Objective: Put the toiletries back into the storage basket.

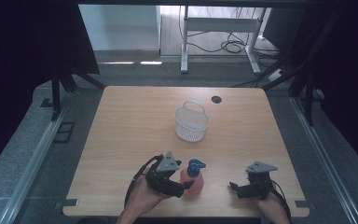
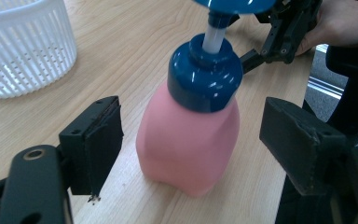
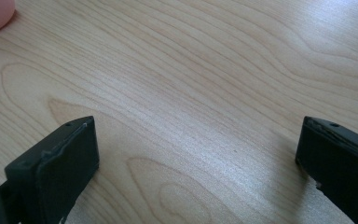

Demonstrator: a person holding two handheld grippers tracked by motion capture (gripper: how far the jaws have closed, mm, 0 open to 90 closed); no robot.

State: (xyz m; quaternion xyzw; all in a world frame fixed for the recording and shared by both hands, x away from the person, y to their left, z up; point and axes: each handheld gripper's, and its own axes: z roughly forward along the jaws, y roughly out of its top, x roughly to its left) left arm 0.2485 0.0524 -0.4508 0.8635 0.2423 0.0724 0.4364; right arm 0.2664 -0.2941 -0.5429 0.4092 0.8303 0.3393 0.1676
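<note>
Item under handling: one pink bottle of squat, rounded form, fitted with a dark blue collar and a blue pump head on a pale stem. It stands upright on the tabletop near the front edge, roughly at mid-width. The body appears opaque and intact; its base sits flat on the wood. No label is visible.

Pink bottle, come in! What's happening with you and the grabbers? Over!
Left gripper open, jaws either side of pink bottle, not touching. Right gripper open above bare table. Bottle upright. White basket apart, nothing in the way.
</note>
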